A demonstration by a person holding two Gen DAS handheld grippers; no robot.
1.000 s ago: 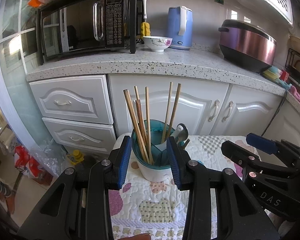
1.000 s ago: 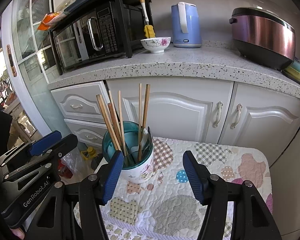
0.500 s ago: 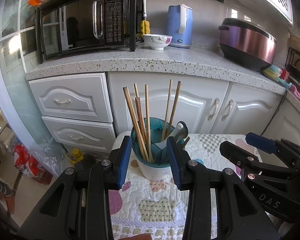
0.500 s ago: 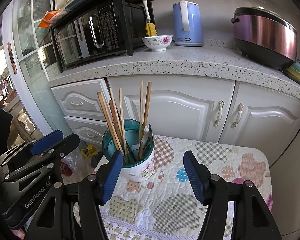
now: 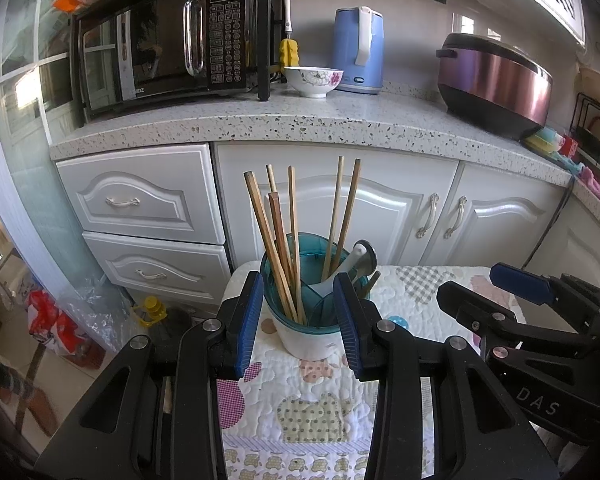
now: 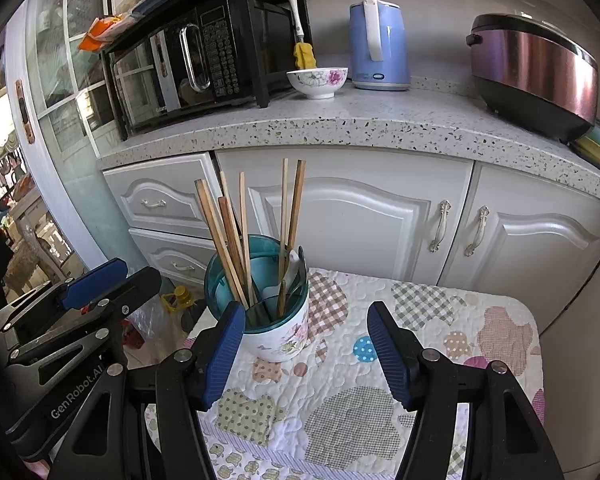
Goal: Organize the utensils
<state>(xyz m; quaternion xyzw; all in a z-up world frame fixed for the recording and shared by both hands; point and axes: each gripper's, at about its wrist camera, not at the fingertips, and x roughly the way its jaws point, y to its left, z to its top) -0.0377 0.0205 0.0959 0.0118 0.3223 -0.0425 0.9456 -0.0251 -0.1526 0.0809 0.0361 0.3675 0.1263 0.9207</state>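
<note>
A white floral utensil holder (image 5: 308, 340) with a teal insert stands at the far left of a small table with a quilted patchwork cloth (image 5: 312, 412). Several wooden chopsticks (image 5: 276, 236) stand upright in it, with spoons (image 5: 360, 258) leaning at its right. My left gripper (image 5: 298, 328) is open, and the holder sits just beyond its fingertips, apart from them. The right wrist view shows the same holder (image 6: 278, 336) and chopsticks (image 6: 228, 240) behind the left finger of my right gripper (image 6: 308, 356), which is open over the cloth (image 6: 340, 400) with nothing between its fingers.
White cabinets stand right behind the table, under a speckled counter (image 5: 300, 124) with a microwave (image 5: 168, 40), a flowered bowl (image 5: 314, 80), a blue kettle (image 5: 358, 50) and a rice cooker (image 5: 496, 80). Left of the table the floor holds bags and a yellow bottle (image 5: 152, 308).
</note>
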